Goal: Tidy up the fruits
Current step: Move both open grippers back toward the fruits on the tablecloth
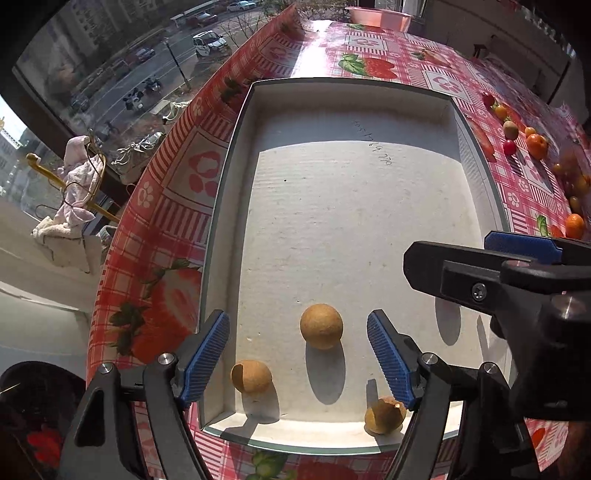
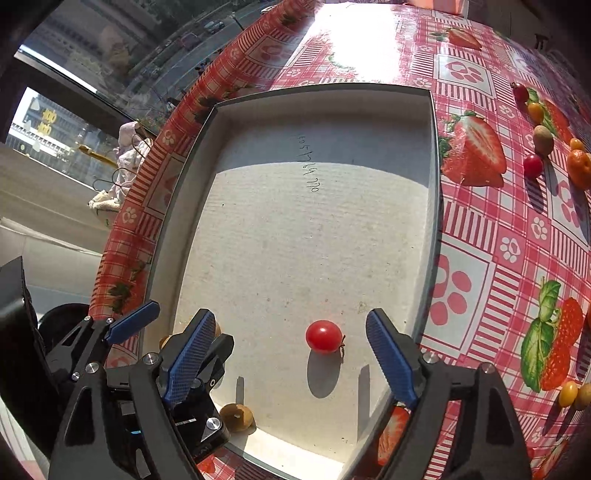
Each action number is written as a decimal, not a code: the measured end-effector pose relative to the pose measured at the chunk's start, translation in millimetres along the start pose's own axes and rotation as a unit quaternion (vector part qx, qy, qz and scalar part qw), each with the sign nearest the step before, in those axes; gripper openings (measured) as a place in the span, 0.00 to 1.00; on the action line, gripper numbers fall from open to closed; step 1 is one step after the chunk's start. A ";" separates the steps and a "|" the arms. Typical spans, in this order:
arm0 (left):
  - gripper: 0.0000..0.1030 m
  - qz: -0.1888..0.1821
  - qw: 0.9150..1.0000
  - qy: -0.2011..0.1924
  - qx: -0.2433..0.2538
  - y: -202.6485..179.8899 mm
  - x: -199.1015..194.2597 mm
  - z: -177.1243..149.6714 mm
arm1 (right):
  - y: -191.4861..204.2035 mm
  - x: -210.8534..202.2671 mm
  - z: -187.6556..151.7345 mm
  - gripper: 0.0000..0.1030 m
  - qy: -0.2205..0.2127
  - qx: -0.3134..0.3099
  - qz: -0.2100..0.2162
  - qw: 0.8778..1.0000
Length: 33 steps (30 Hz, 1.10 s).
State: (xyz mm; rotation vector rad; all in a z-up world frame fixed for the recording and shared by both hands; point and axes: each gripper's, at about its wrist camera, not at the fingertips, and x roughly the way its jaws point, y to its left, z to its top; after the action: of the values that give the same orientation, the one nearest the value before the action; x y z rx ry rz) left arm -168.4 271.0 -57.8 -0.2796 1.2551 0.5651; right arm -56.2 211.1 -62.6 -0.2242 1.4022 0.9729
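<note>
A white cardboard box (image 1: pixel 369 96) lies on the strawberry tablecloth; it also shows in the right wrist view (image 2: pixel 325 92). Three tan longans rest at its near end: one (image 1: pixel 321 331) between the open jaws of my left gripper (image 1: pixel 298 360), one (image 1: pixel 251 376) at the near left, one (image 1: pixel 383 414) at the near right. My right gripper (image 2: pixel 291 363) is open over the box, with a red cherry tomato (image 2: pixel 324 336) on the floor between its jaws. The right gripper also shows in the left wrist view (image 1: pixel 480 273). A longan (image 2: pixel 236 416) is seen beside the left gripper body.
Loose fruits lie on the tablecloth right of the box: cherry tomatoes (image 2: pixel 532 165), a longan (image 2: pixel 543 139), oranges (image 2: pixel 579 168), small yellow fruits (image 2: pixel 568 393). A pink basin (image 1: pixel 380 16) stands at the table's far end. The table edge and a window are on the left.
</note>
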 end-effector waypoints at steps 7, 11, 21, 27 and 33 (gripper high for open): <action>0.76 -0.004 1.000 -0.011 0.027 -18.5 -20.8 -0.3 | -7.8 -35.1 -1.6 0.86 -0.035 0.012 0.001 0.999; 0.76 -0.016 0.998 -0.024 0.063 -46.0 -34.1 -2.4 | -32.8 -57.2 -16.4 0.86 -0.049 0.044 -0.016 0.998; 0.76 -0.073 0.986 -0.037 0.146 -132.9 -57.5 -11.6 | -121.6 -104.3 -71.9 0.86 -0.061 0.145 -0.077 0.985; 0.76 -0.096 0.975 -0.029 0.197 -176.3 -63.4 -28.0 | -161.5 -124.8 -108.7 0.86 -0.059 0.177 -0.110 0.976; 0.76 -0.120 0.966 -0.007 0.230 -210.8 -54.7 -46.1 | -207.2 -131.4 -141.9 0.87 -0.041 0.220 -0.145 0.964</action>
State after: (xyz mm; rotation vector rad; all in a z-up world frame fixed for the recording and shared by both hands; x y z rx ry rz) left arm -101.9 59.1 -41.7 -0.0353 1.2778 0.0585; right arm -0.3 -66.8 -59.5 -0.0522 1.4233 0.4097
